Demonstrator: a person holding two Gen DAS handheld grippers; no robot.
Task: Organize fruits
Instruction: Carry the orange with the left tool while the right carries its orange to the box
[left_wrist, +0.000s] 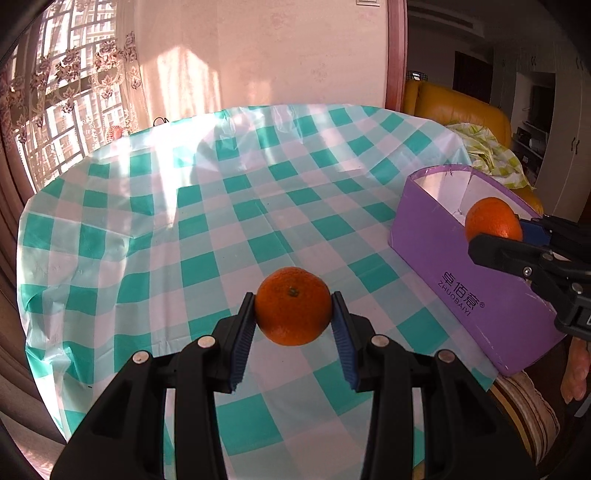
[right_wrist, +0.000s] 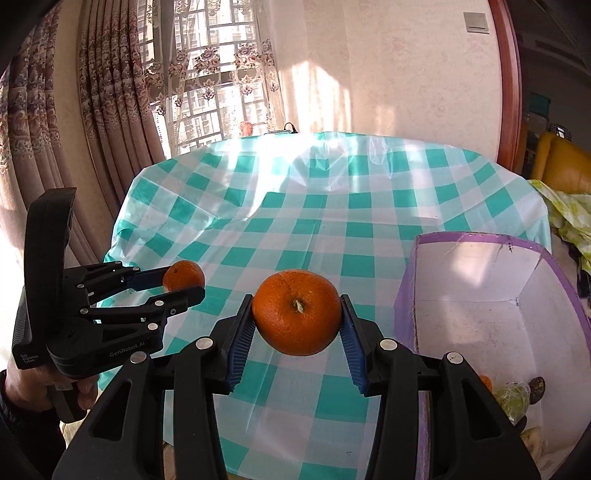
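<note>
- My left hand-held gripper (left_wrist: 294, 308) is clamped on an orange (left_wrist: 293, 305), held clear above the checked cloth (left_wrist: 207, 229) on the bench.
- My right hand-held gripper (right_wrist: 297, 314) grips a second orange (right_wrist: 297, 312), pads pressing both its sides, also off the bench.
- The purple box (right_wrist: 404, 306) stands at the bench's right edge, just right of the second orange.
- In the box's near corner lie some other fruits (right_wrist: 517, 397), too hidden to name.
</note>
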